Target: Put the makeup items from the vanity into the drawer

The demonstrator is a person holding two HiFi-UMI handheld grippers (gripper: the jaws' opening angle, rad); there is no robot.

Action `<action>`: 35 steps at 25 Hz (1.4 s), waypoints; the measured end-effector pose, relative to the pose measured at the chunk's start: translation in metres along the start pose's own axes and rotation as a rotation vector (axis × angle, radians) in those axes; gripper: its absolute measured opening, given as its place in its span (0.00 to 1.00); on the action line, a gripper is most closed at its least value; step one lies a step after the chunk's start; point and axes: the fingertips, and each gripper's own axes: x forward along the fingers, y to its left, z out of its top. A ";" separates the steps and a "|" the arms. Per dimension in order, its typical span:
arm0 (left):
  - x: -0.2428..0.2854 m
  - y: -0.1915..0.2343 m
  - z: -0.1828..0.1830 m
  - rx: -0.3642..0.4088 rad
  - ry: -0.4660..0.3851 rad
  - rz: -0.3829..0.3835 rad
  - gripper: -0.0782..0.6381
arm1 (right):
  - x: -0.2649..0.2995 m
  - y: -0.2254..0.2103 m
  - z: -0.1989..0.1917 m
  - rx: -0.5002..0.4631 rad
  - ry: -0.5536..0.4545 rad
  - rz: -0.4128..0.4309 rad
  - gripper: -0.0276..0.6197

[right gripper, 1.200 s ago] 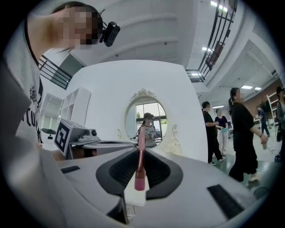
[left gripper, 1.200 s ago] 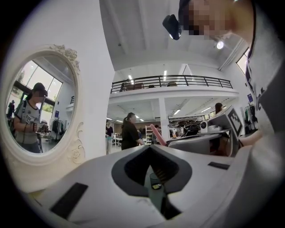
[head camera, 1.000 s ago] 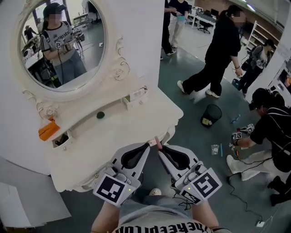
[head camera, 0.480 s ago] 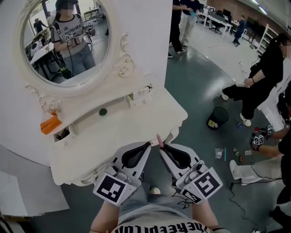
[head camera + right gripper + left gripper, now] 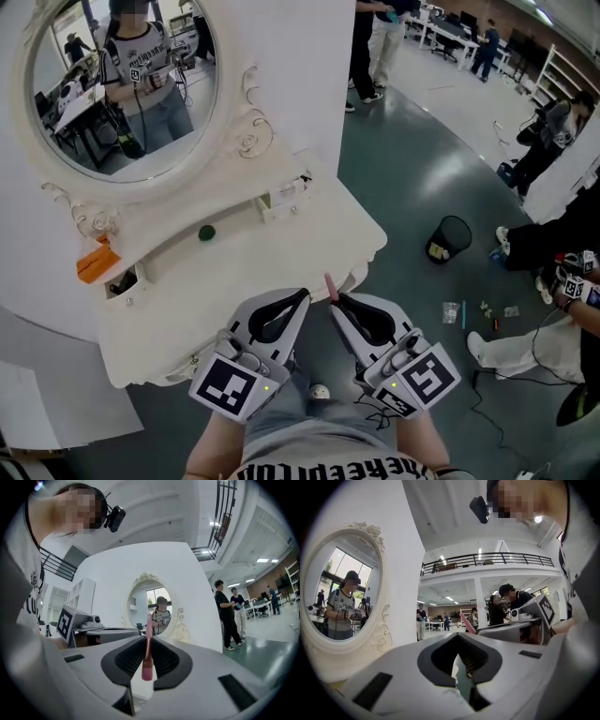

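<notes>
right gripper [image 5: 336, 300] jaws clamped on a thin pink stick [image 5: 147, 654], maybe a lip pencil, above the vanity surface [image 5: 272, 253] near edge. light, stiff, slippery; grip mid-shaft. left gripper [image 5: 304, 296] jaws together, empty.

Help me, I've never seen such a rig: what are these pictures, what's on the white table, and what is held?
A person grips a hand-held grasping tool in each hand. One camera on the head looks down at both; another rides on each tool, looking along its jaws. The left tool is shut and empty. The right tool is shut on a thin pink stick. On the white vanity, below the mirror, lie an orange item and a small dark green round thing.
</notes>
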 end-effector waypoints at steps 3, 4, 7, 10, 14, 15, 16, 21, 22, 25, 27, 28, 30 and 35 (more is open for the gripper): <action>0.007 0.010 0.001 0.014 -0.013 -0.004 0.13 | 0.008 -0.006 0.001 0.001 0.001 -0.005 0.14; 0.009 0.014 0.002 0.024 -0.021 -0.005 0.13 | 0.011 -0.007 0.001 0.000 0.001 -0.007 0.14; 0.015 0.024 0.002 0.008 -0.012 -0.021 0.13 | 0.022 -0.014 0.002 -0.004 0.000 -0.018 0.14; 0.021 0.038 0.005 0.020 -0.026 -0.032 0.13 | 0.035 -0.019 0.004 -0.009 0.001 -0.029 0.14; 0.028 0.056 0.003 -0.002 -0.013 -0.046 0.13 | 0.053 -0.026 0.004 -0.011 0.007 -0.043 0.14; 0.030 0.061 0.003 -0.004 -0.014 -0.050 0.13 | 0.058 -0.029 0.003 -0.012 0.008 -0.046 0.14; 0.032 0.066 0.003 -0.005 -0.015 -0.054 0.13 | 0.064 -0.031 0.003 -0.013 0.009 -0.049 0.14; 0.041 0.095 0.004 -0.009 -0.016 -0.062 0.13 | 0.092 -0.042 0.006 -0.013 0.011 -0.059 0.14; 0.042 0.101 0.004 -0.010 -0.016 -0.062 0.13 | 0.098 -0.044 0.006 -0.013 0.011 -0.059 0.14; 0.046 0.119 0.005 -0.010 -0.018 -0.063 0.13 | 0.116 -0.049 0.006 -0.015 0.013 -0.059 0.14; 0.047 0.131 0.004 -0.008 -0.018 -0.062 0.13 | 0.129 -0.051 0.006 -0.017 0.013 -0.057 0.14; 0.047 0.137 0.004 -0.009 -0.018 -0.060 0.13 | 0.136 -0.052 0.006 -0.018 0.013 -0.055 0.14; 0.047 0.150 0.001 -0.013 -0.016 -0.057 0.13 | 0.149 -0.053 0.004 -0.018 0.014 -0.051 0.14; 0.046 0.178 -0.005 -0.028 -0.018 -0.050 0.13 | 0.176 -0.054 0.000 -0.020 0.021 -0.047 0.14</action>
